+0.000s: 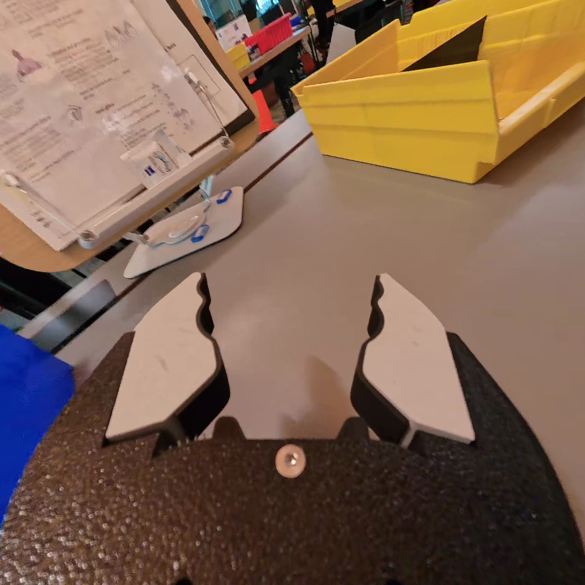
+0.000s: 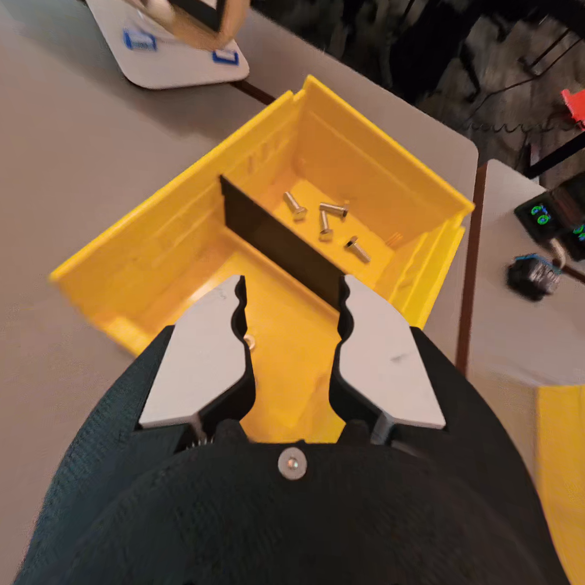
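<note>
The left gripper (image 1: pixel 291 304) is seen with its jaws spread wide, and only bare grey table (image 1: pixel 348 237) is framed between the two white fingers (image 1: pixel 177 348); nothing is gripped. Ahead of the jaws and to their right, well apart from the fingertips, a yellow bin (image 1: pixel 405 126) stands on the table, with a black divider (image 1: pixel 452 47) showing above its near wall. Ahead and to the left of the jaws, a white document stand (image 1: pixel 190 228) with blue clips is set on the table, and a printed sheet (image 1: pixel 95 104) is held on it, tilted back. A blue fabric patch (image 1: pixel 28 395) is seen at the left edge, beside the gripper's body. The right gripper (image 2: pixel 292 304) is also found with its jaws apart and nothing pressed between the pads; it is held above the near compartment of the same yellow bin (image 2: pixel 133 253), whose yellow floor fills the gap between the fingers. A small metal ring-shaped piece (image 2: pixel 251 342) is partly seen on that floor, just beside the inner edge of the left finger; contact cannot be judged. The black divider (image 2: pixel 272 240) runs across just ahead of the fingertips, its near end hidden behind the right fingertip (image 2: pixel 367 316). Beyond the divider, in the far compartment, four metal bolts (image 2: pixel 326 218) lie loose, ahead and slightly right of the jaws. A black device with green lights (image 2: pixel 544 218) is seen far right.
</note>
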`<state>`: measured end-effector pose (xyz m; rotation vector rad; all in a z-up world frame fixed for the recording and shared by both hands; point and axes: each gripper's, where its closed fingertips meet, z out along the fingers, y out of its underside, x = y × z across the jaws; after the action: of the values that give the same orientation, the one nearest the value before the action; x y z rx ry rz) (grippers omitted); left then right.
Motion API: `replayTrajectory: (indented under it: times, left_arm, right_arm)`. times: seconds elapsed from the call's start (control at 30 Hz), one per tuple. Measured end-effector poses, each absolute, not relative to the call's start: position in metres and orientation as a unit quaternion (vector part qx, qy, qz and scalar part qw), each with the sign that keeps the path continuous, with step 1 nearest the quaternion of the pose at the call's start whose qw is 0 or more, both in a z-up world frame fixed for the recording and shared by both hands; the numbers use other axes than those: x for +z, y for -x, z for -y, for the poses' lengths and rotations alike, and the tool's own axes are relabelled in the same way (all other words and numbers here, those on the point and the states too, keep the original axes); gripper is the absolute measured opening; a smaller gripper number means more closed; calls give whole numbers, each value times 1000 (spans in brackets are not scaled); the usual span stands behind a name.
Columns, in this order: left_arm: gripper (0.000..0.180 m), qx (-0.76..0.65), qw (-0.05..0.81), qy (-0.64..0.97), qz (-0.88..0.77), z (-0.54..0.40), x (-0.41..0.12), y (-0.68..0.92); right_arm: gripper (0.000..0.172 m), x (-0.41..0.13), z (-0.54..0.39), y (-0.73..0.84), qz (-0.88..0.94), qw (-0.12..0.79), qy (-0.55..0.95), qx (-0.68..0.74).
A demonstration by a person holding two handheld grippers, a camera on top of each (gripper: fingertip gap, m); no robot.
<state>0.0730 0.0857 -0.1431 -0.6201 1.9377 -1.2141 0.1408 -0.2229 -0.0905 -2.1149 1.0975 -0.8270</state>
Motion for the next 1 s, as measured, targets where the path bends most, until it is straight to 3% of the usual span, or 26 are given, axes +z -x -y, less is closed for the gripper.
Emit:
replayTrajectory:
  times: [0.03, 0.17, 0.33, 0.6, 0.8, 0.87, 1.0]
  left_arm:
    - [96, -486, 354, 249, -760, -79, -145, -70]
    - [87, -542, 266, 283, -745, -32, -144, -57]
    - [87, -577, 212, 306, -727, 61, -126, -59]
    - [85, -495, 243, 383, -741, 130, -137, -113]
    - [50, -447, 296, 400, -743, 124, -146, -141]
    - [19, -438, 304, 393, -749, 118, -146, -144]
    - [7, -421, 307, 393, -758, 89, -147, -148]
  right_arm:
    - [57, -93, 222, -122, -419, 333, 782, -319]
    - [60, -100, 224, -69, -421, 406, 728, -356]
    - [76, -88, 252, -65, -444, 401, 683, -419]
    - [90, -72, 267, -64, -477, 433, 629, -436]
    - [91, -63, 266, -60, -474, 444, 626, -431]
    - [91, -61, 263, -60, -472, 445, 628, -430]
    - [91, -57, 246, -57, -453, 450, 641, -426]
